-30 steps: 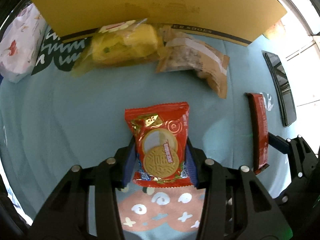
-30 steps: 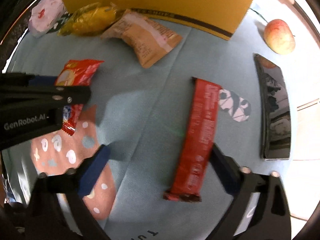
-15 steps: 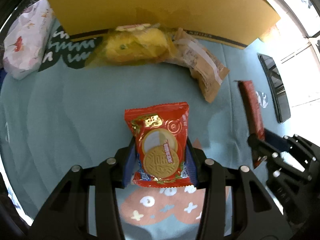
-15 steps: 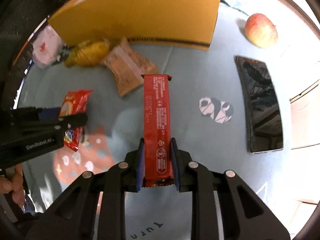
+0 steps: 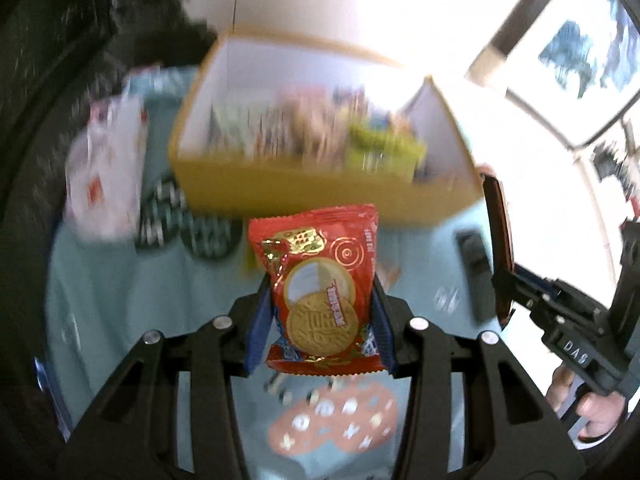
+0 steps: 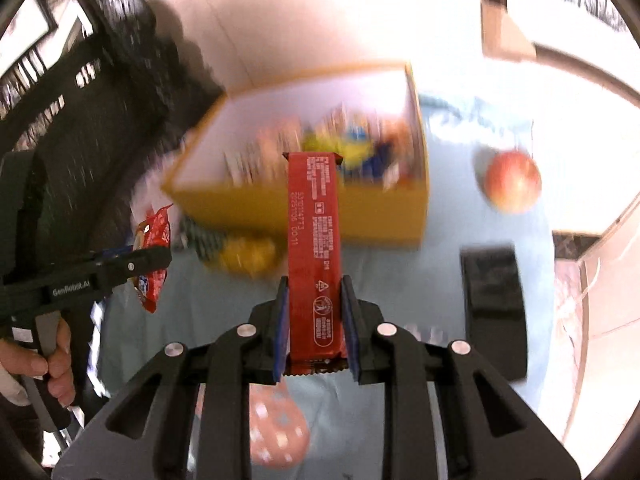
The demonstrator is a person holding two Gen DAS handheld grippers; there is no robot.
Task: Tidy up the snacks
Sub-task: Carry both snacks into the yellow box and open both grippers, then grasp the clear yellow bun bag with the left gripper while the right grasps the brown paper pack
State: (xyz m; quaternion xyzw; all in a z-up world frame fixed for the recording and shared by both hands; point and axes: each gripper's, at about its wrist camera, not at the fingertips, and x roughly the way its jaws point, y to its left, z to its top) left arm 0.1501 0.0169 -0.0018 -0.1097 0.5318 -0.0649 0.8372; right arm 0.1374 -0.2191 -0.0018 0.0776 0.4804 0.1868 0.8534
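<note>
The yellow box (image 5: 320, 196), blurred and holding snacks, stands on the blue-covered counter (image 5: 120, 300). The left gripper (image 5: 320, 320) fingers clamp a red biscuit packet (image 5: 320, 280) above the counter. The right gripper (image 6: 314, 320) fingers clamp a red bar (image 6: 314, 240) before the box.

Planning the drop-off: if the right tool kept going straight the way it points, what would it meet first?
Probably the yellow box: the red bar held in the right tool points at its near wall and open top. Blur hides depth, so it may clear the rim.
</note>
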